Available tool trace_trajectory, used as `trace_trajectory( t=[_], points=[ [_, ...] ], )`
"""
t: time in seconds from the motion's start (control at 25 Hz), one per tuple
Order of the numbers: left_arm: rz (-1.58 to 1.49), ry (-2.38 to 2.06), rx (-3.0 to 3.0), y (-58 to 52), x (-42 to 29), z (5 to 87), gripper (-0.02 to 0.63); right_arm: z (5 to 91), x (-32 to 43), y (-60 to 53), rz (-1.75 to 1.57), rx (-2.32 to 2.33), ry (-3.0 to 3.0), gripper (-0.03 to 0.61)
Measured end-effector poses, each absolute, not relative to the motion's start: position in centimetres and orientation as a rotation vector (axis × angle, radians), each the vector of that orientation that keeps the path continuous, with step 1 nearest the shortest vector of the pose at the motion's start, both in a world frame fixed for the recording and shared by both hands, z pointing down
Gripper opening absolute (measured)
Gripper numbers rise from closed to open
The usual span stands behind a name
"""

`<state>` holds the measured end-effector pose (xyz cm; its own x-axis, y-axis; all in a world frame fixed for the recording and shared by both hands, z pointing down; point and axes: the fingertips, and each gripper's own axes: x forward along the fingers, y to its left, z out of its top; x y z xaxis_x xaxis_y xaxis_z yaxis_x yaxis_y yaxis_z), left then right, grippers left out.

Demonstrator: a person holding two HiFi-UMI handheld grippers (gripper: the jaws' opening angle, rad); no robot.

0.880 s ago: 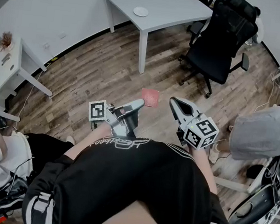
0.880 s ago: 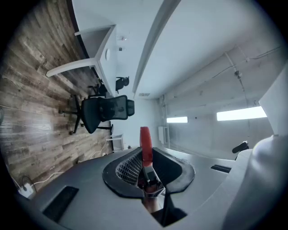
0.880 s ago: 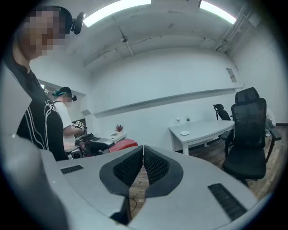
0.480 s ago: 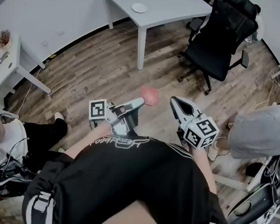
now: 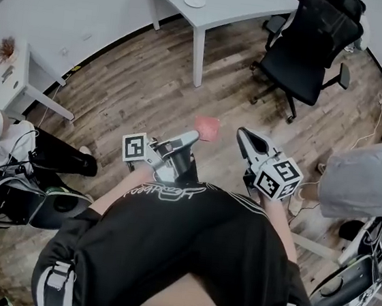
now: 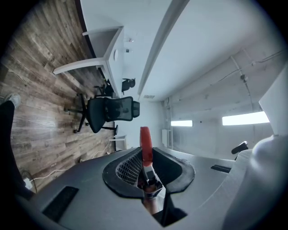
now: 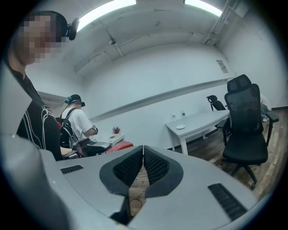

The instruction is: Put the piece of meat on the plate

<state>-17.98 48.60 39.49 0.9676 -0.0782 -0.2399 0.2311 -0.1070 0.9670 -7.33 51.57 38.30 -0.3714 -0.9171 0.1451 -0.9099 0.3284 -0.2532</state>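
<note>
In the head view my left gripper (image 5: 193, 137) is shut on a flat red piece of meat (image 5: 207, 127), held out over the wood floor. The left gripper view shows the meat (image 6: 145, 140) edge-on, standing up between the pads of the left gripper (image 6: 146, 155). My right gripper (image 5: 246, 139) is level with it on the right, shut and holding nothing; in its own view the right gripper (image 7: 143, 149) has its tips touching. A small white plate (image 5: 194, 0) lies on the grey table (image 5: 232, 3) far ahead. The right gripper view also shows the plate (image 7: 180, 127).
A black office chair (image 5: 305, 49) stands right of the grey table. A person in grey (image 5: 362, 182) is close on my right. At the left are a small white table (image 5: 17, 88) and another person (image 5: 46, 156) among dark equipment. Wood floor lies between me and the table.
The grey table and plate have slid toward the top of the picture. The person at the left has shifted further left. Both grippers hold their pose, the meat still gripped.
</note>
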Motion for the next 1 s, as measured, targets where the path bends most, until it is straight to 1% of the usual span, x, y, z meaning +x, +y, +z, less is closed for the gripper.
trace_trajectory(
  t=[0.24, 0.44, 0.76, 1.0],
  points=[
    [-0.245, 0.131, 1.624, 44.9, -15.3, 40.7, 0.074, 39.8, -4.8, 48.6, -0.52, -1.789, 2.501, 0.011],
    [-0.225, 0.143, 1.615, 39.5, -12.2, 41.1, 0.074, 40.7, -2.0, 43.7, -0.554, -1.81, 2.478, 0.011],
    [-0.224, 0.125, 1.607, 27.1, -7.8, 40.8, 0.074, 41.0, 1.8, 31.3, -0.608, -1.783, 2.479, 0.011],
    [-0.243, 0.093, 1.609, 17.6, -6.5, 40.1, 0.074, 41.1, 2.7, 21.9, -0.662, -1.738, 2.518, 0.011]
  ],
)
